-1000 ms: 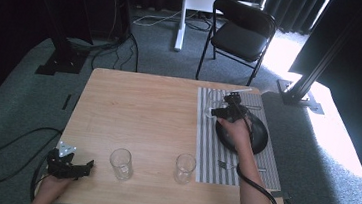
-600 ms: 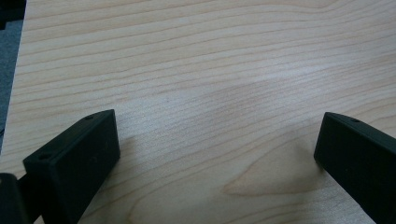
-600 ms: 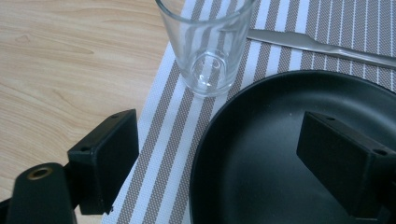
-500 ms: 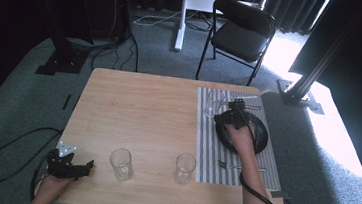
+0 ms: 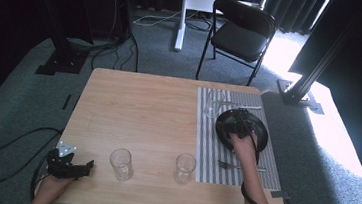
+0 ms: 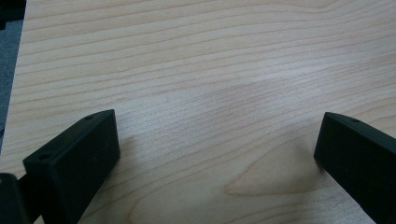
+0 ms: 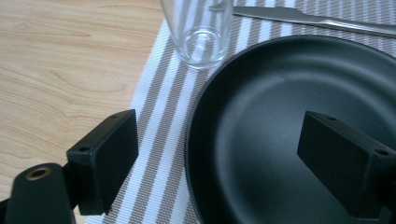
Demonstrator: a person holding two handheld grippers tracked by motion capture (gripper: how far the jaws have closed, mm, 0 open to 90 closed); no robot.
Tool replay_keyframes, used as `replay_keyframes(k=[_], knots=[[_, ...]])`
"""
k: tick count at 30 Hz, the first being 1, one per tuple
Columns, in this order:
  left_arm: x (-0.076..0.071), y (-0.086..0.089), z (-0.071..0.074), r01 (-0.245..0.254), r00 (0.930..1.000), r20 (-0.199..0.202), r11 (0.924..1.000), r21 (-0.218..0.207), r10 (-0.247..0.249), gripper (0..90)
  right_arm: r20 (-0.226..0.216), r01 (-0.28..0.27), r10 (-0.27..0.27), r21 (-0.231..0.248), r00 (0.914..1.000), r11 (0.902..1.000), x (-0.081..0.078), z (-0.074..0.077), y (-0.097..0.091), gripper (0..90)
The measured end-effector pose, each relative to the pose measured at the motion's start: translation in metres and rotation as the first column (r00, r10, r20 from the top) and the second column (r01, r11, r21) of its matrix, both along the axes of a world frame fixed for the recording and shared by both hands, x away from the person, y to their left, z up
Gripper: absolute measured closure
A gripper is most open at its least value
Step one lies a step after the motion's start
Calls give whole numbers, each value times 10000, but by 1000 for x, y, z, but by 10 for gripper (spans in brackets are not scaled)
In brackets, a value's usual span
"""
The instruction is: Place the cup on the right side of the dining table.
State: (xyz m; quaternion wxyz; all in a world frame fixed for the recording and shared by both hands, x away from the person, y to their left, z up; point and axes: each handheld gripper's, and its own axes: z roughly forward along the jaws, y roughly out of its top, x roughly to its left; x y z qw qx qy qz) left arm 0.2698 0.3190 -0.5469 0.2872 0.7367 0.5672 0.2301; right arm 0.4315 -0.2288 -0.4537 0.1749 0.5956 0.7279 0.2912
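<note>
On the wooden table (image 5: 142,113), listed from the left:

Left gripper (image 5: 69,167) is resting at the near left corner, its jaws standing wide over bare wood.

Drinking glasses, three: two (image 5: 121,163) (image 5: 184,167) are standing along the near edge, and a third glass (image 5: 214,103) is standing at the far end of the striped placemat (image 5: 209,150).

Black plate (image 5: 258,134), one, is lying on the placemat. Right gripper (image 5: 232,126) is hovering over its left rim; its jaws have just been opening and are gaping either side of that rim, pressing nothing.

Knife (image 7: 308,18), one, is lying beyond the plate; fork (image 5: 228,165), one, nearer.

No readable writing is showing.
</note>
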Motion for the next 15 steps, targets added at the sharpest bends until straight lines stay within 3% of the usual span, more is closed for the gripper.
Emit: replay_keyframes(k=[15], knots=[[0,0,0,-1,10000,0,10000,-1,1,4,356,171,-167,-119,9992,9998,-28,-8,-15,119]])
